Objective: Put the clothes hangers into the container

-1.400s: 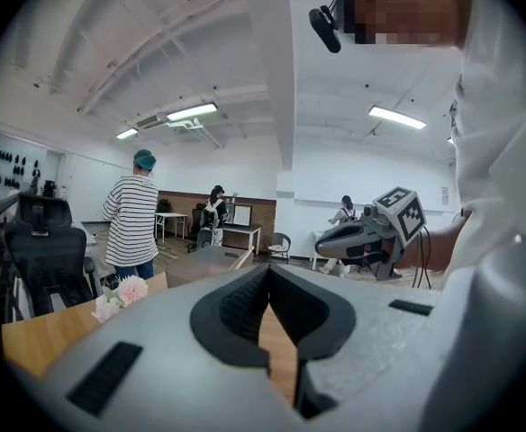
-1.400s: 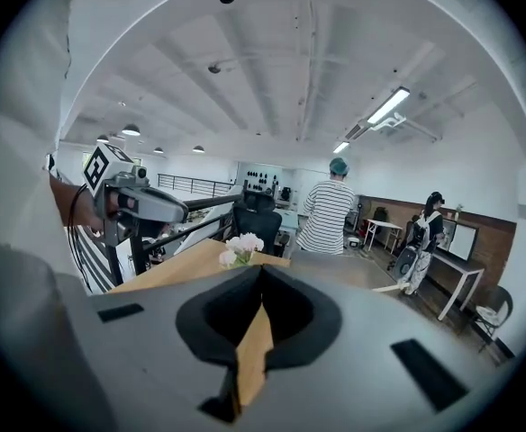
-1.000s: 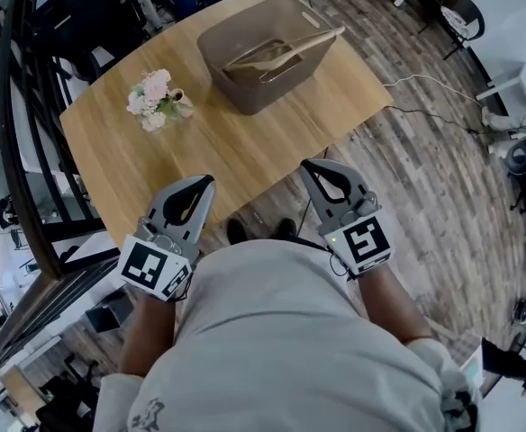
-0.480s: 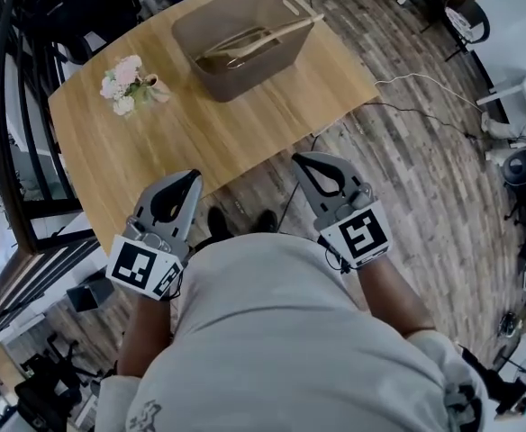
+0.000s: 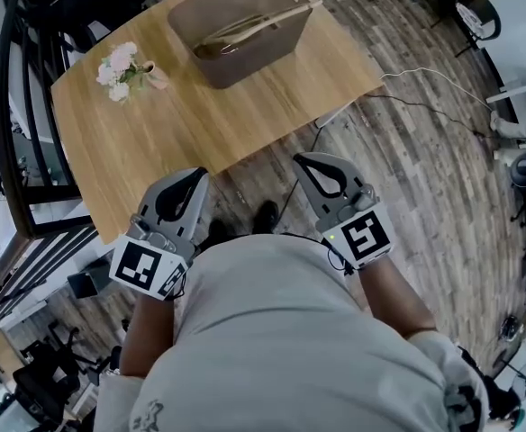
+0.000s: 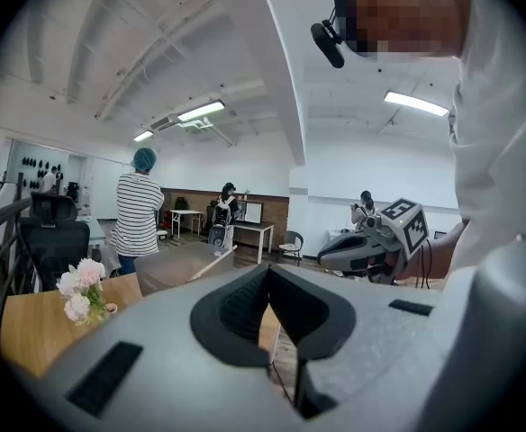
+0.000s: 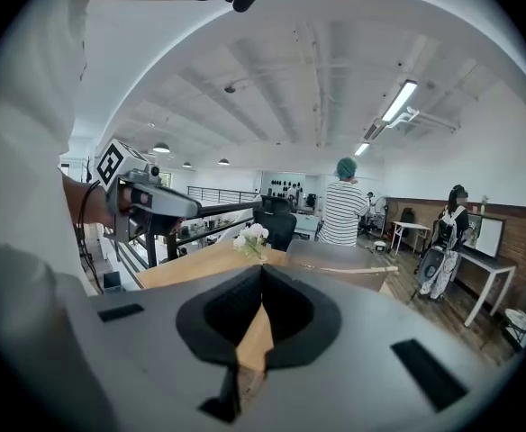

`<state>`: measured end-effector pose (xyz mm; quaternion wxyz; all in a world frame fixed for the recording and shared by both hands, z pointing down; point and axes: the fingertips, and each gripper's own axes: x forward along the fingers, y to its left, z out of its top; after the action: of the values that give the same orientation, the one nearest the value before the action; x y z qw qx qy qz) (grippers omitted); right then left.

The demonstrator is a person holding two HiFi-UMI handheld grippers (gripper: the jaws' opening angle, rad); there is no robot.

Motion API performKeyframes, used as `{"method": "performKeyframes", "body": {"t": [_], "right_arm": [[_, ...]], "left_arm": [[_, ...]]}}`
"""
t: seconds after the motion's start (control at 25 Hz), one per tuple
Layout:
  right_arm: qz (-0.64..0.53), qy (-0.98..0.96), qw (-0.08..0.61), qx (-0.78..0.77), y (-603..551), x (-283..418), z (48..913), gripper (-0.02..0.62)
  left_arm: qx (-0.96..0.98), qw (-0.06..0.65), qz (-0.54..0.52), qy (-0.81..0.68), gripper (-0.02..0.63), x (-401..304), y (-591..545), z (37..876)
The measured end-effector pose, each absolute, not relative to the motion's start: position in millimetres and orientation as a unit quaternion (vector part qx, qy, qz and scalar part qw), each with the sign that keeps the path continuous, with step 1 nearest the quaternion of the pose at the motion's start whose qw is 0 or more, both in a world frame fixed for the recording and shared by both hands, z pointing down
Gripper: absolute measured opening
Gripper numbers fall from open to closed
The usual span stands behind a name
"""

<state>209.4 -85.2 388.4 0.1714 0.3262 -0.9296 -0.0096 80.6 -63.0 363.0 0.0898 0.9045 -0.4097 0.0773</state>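
Note:
A brown container [image 5: 236, 23] stands at the far end of the wooden table [image 5: 164, 133]. Light wooden hangers [image 5: 265, 25] lie in it, one end poking over the rim. Both grippers are held close to the person's body, off the table's near edge and far from the container. My left gripper [image 5: 194, 178] is shut with nothing between its jaws. The right gripper [image 5: 303, 162] is shut and empty too. The left gripper view shows its closed tips [image 6: 267, 270] with the container [image 6: 175, 273] beyond. The right gripper view shows its tips [image 7: 262, 268] and the container [image 7: 335, 257].
A small bunch of pink and white flowers [image 5: 122, 67] sits on the table left of the container. A dark railing [image 5: 15, 115] runs along the table's left side. A cable [image 5: 425, 84] crosses the wood floor at right. A person in a striped shirt [image 6: 139, 214] stands behind the table.
The table and container have slid up and left in the head view, so they lie farther from both grippers. Both grippers stay shut near the body.

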Motion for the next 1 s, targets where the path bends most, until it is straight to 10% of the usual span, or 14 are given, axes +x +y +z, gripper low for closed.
{"method": "performKeyframes", "body": {"t": [1.0], "right_arm": [[-0.033,-0.911,0.168,0.375,45,110,373,0.006]], "left_arm": [[0.918,0.075,0.069,-0.383,0.006,-34,70,357]]}}
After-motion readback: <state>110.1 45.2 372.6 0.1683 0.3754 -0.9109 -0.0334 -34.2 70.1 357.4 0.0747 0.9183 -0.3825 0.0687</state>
